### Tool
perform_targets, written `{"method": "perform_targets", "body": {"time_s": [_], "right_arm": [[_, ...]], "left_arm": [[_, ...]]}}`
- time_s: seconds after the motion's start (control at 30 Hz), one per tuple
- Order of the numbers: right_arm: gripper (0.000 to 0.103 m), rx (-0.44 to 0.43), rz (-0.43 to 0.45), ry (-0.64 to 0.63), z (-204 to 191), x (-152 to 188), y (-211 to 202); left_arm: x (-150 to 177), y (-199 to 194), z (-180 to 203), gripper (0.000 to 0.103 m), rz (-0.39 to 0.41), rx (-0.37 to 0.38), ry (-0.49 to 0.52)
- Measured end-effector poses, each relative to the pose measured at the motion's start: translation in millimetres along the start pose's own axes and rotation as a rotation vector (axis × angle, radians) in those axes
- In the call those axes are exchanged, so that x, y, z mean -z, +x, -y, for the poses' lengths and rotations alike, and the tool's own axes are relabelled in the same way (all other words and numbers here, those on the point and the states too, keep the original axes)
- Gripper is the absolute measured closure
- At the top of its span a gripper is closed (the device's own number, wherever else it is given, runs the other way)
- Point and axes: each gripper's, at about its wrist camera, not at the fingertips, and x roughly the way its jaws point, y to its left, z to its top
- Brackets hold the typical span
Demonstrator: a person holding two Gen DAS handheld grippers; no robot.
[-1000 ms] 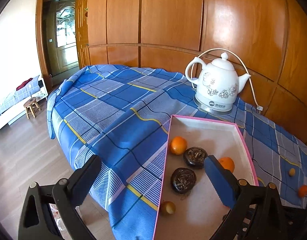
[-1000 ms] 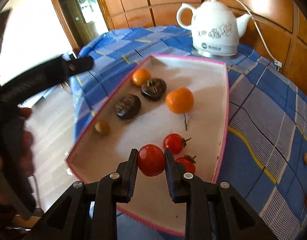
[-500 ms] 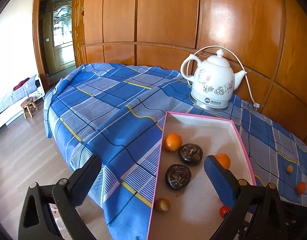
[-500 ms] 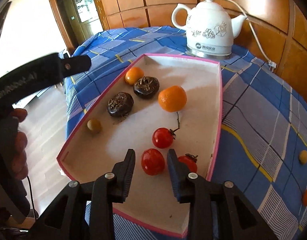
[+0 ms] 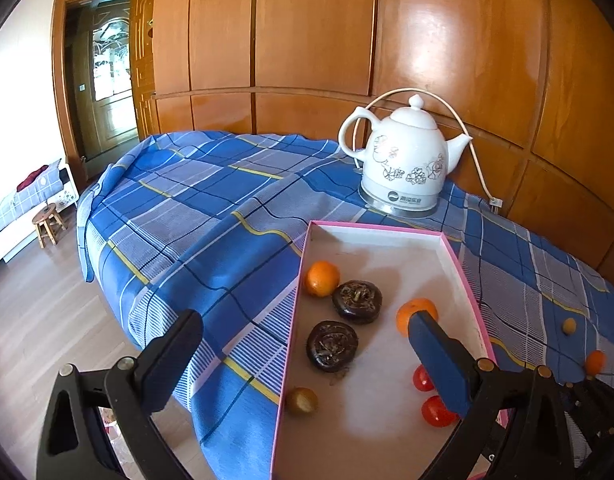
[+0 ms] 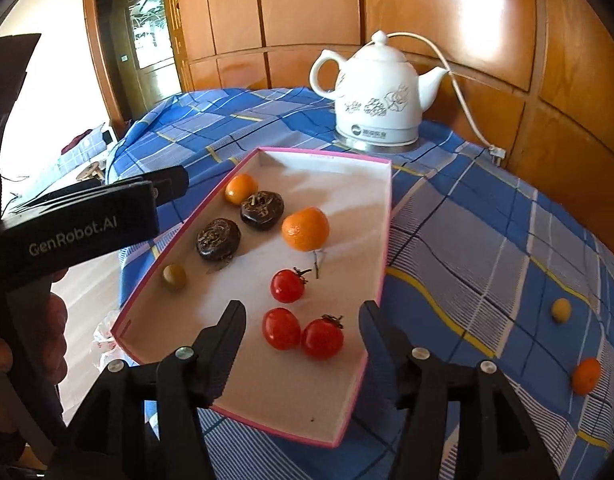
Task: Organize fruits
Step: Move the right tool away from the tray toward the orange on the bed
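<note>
With both the right gripper (image 6: 303, 320) and the left gripper (image 5: 303, 340) wide apart and empty, we should next take the small orange (image 6: 586, 376) at four o'clock on the cloth (image 6: 467, 240), closing gently, toward the tray (image 6: 371, 280).

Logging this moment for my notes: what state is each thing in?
Left gripper: open, empty.
Right gripper: open, empty, above the tomatoes.
Tray: on the cloth, holding fruit.
Tomatoes: three, loose in the tray.
Kettle: upright, lid on, on its base.
Orange: on the cloth, outside the tray.
</note>
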Motion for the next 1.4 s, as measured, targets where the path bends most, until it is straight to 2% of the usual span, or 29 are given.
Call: {"method": "perform_targets", "body": {"time_s": [0.1, 0.2, 0.37, 0.47, 0.53, 0.6, 0.73, 0.83, 1.07, 1.4], "right_arm": [[0.043, -0.003, 0.004, 0.014, 3.2, 1.7, -4.6], [0.043, 0.041, 0.038, -0.002, 4.6, 2.5, -13.2], [0.039, 0.118, 0.142, -0.010, 10.7, 3.9, -35.5], [0.039, 0.130, 0.197, 0.027, 21.6, 3.8, -48.1], [0.037, 0.178, 0.216, 0.063, 32.2, 3.6, -53.3], [0.037, 0.212, 0.195, 0.085, 41.2, 4.4, -51.9], [0.037, 0.192, 0.109, 0.165, 60.1, 13.3, -43.9], [0.037, 0.191, 0.085, 0.182, 65.5, 23.2, -42.9], [0.037, 0.187, 0.075, 0.188, 71.9, 35.4, -51.0], [0.037, 0.257, 0.106, 0.245, 104.3, 40.6, -73.8]], "left_arm": [[0.4, -0.5, 1.8, 0.000, -0.002, 0.006, 0.004], [1.1, -0.9, 3.1, 0.000, -0.003, 0.007, 0.005], [2.8, -0.7, 5.6, 0.000, -0.008, 0.011, 0.011], [4.5, -0.9, 7.8, 0.000, -0.009, 0.015, 0.017], [5.2, -1.2, 8.7, 0.000, -0.006, 0.018, 0.018], [5.5, -1.4, 10.2, 0.000, -0.007, 0.021, 0.021], [6.6, -2.8, 13.2, 0.000, -0.006, 0.025, 0.028], [7.3, -3.3, 15.8, 0.000, -0.005, 0.029, 0.039], [10.0, -4.1, 21.7, 0.000, -0.006, 0.043, 0.060], [11.4, -8.6, 35.0, 0.000, 0.000, 0.088, 0.102]]}}
